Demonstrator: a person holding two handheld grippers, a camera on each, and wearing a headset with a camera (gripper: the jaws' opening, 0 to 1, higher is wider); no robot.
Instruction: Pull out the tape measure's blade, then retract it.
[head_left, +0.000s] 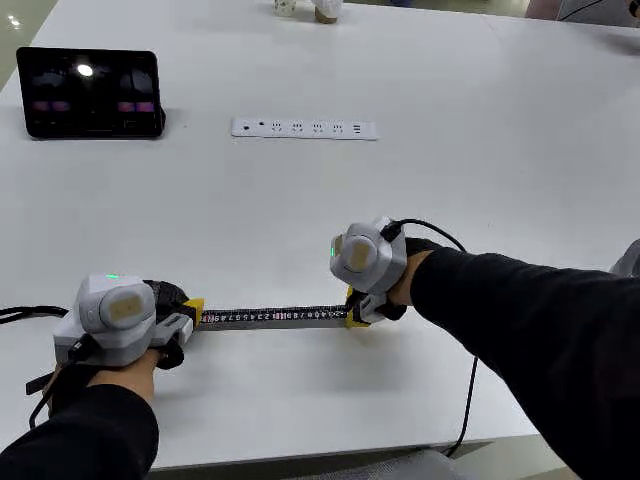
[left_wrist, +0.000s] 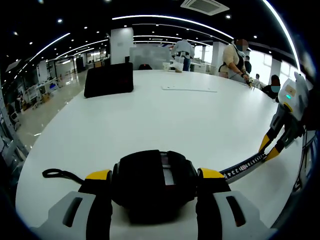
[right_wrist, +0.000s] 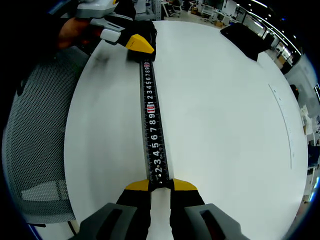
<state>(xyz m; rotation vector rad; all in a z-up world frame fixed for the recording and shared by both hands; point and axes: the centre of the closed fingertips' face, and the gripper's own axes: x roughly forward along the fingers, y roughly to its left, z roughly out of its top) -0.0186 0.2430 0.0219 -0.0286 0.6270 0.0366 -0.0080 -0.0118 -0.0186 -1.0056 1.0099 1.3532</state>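
Left gripper (left_wrist: 155, 174) is clamped on the case (left_wrist: 153, 186). Right gripper (right_wrist: 160, 186) pinches the blade (right_wrist: 151, 120) tip, with the blade stretched flat along the table (right_wrist: 225, 125).

On the white tabletop (head_left: 480, 180), the black tape measure case (left_wrist: 154, 177) sits front left, clamped between the jaws of the left gripper (head_left: 185, 328). Its dark numbered steel blade (head_left: 270, 317) runs rightward to the right gripper (head_left: 355, 315), which pinches its end. Well behind lies a white oblong power strip (head_left: 304, 128), and a black tablet (head_left: 90, 92) stands to its left.

Black sleeves (head_left: 520, 320), black cables (head_left: 469, 400), yellow-tipped grey jaws.
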